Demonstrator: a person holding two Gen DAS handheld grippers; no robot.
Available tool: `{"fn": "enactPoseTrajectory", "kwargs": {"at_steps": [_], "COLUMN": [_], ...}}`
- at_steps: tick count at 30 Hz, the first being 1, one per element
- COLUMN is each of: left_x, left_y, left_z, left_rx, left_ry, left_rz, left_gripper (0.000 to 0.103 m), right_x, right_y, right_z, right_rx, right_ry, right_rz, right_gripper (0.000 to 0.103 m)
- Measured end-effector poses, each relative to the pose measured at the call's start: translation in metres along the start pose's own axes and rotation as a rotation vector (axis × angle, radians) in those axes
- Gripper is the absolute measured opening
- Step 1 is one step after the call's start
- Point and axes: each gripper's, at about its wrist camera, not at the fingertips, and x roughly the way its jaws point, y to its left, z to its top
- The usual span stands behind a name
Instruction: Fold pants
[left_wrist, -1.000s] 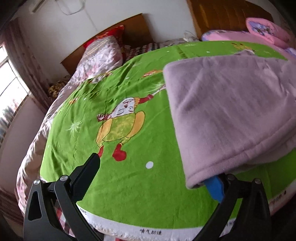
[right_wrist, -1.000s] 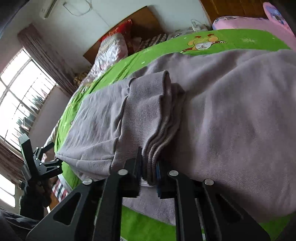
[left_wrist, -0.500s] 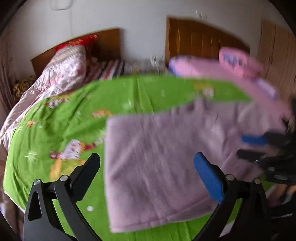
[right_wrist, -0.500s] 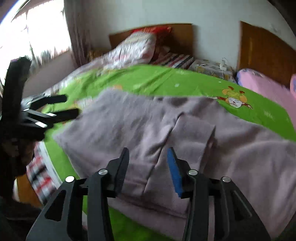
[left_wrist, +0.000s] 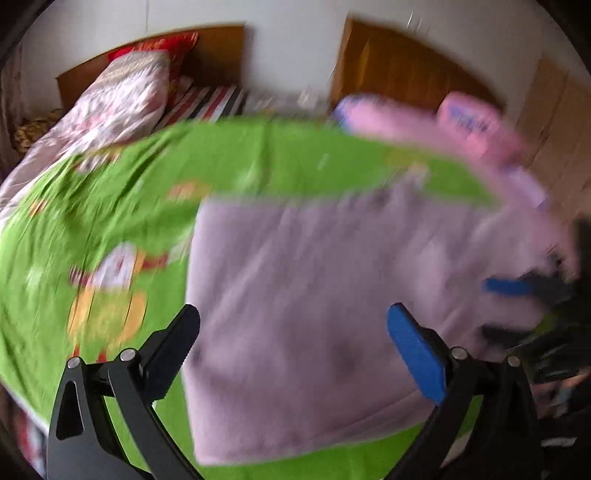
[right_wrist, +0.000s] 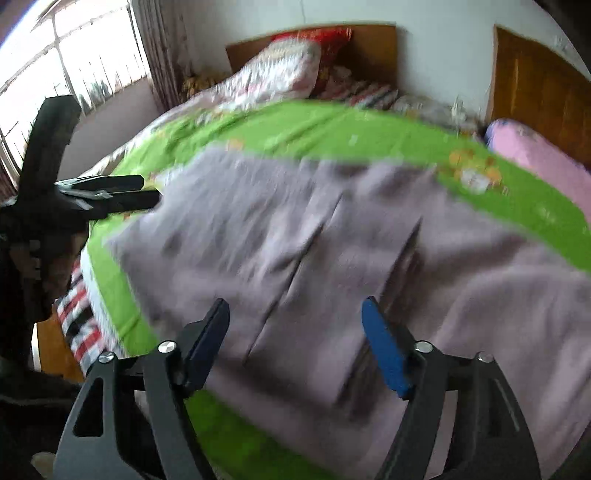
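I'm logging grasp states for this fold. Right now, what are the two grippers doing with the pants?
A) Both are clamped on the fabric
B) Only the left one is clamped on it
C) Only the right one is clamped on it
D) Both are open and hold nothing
D: the left gripper and right gripper both show spread fingers with nothing between them, while the pants lie on the green blanket.

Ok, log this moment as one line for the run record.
task: fold pants | left gripper: open, empty | right gripper: open, empty | pants: folded, lying on green bedspread | views: blurred
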Motion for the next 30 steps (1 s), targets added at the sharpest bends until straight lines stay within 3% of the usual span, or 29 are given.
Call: {"fn": "enactPoseTrajectory", "kwargs": {"at_steps": [3,6,8,10,13,16,20,25,27,30], "left_x": [0.010,0.061,0.095,0.125,0.127,0.128,0.128,0.129,0.130,0.128], "left_y": [-0.014,-0.022,-0.021,-0.018,-0.010,-0.014,-0.013,-0.010,-0.008,-0.010], "left_z": [0.038,0.060,0.059,0.049,0.042,0.040,0.037,0.038,0.040,0.039], "left_rx": [0.081,0.144,0.161,0.210,0.186,0.191,0.180,0.180,0.180,0.177], "left_ry": [-0.051,0.046,0.118,0.170,0.128,0.111,0.101,0.100,0.100,0.098], "left_rz": [0.047,0.047,0.057,0.130,0.100,0.129,0.136,0.136,0.138,0.135], "left_gripper": [0.101,0.101,0.101,0.102,0.102,0.102,0.102,0.102,0.102,0.102], "right_x": [0.010,0.048,0.062,0.069,0.065,0.053,0.052,0.118,0.128,0.129], "right_y": [0.003,0.010,0.008,0.003,-0.009,-0.016,-0.031,-0.066,-0.062,-0.060], "right_z": [0.027,0.049,0.053,0.053,0.052,0.060,0.087,0.104,0.104,0.110], "right_rx": [-0.066,-0.124,-0.142,-0.175,-0.129,-0.073,-0.061,0.030,-0.039,-0.010], "right_ry": [-0.038,0.035,0.055,0.065,0.053,0.024,-0.036,0.103,0.105,0.124], "right_rz": [-0.012,0.019,0.021,0.025,0.088,0.112,0.020,-0.078,-0.130,-0.154], "right_gripper": [0.073,0.073,0.075,0.075,0.075,0.075,0.076,0.078,0.080,0.080]}}
